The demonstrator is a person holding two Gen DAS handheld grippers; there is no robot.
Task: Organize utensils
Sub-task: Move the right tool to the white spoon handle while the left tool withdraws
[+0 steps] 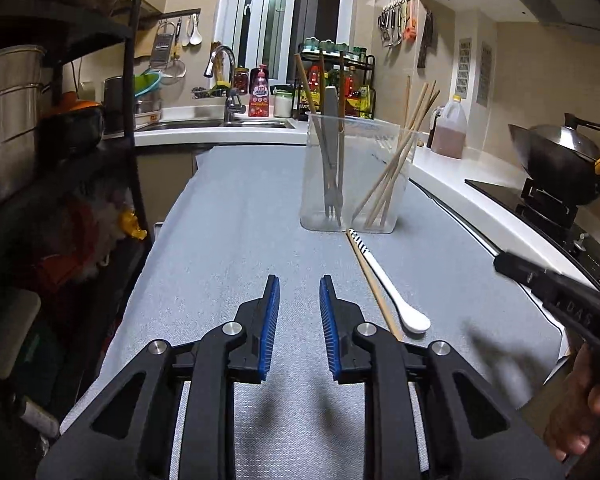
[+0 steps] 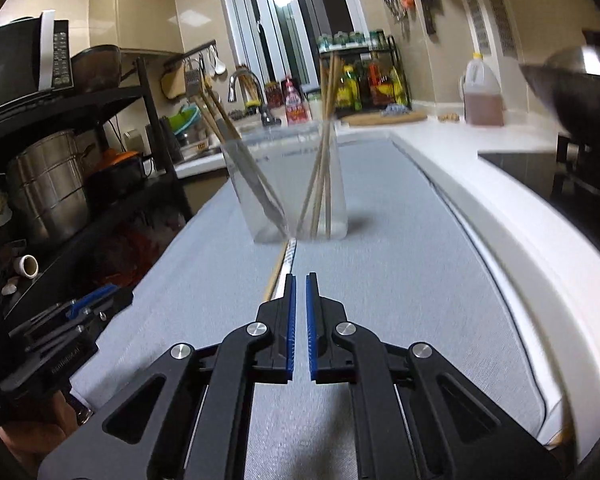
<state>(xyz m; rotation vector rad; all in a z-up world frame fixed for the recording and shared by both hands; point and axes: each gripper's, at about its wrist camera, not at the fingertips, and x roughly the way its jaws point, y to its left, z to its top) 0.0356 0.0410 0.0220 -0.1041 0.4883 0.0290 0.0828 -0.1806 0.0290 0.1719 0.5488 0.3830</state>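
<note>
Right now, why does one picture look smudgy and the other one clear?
Left wrist view: sharp, the white spoon and clear container crisp, straight edges bent by the fisheye. Right wrist view: smeared, the container and white counter edge blurry, likely from camera motion.

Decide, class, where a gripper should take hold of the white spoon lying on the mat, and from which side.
Grip the white spoon at mid-handle, coming from above with pads across it. The handle is narrow and straight, while the bowl is wide and rounded. A loose chopstick lies close along its left, so lower carefully.
</note>
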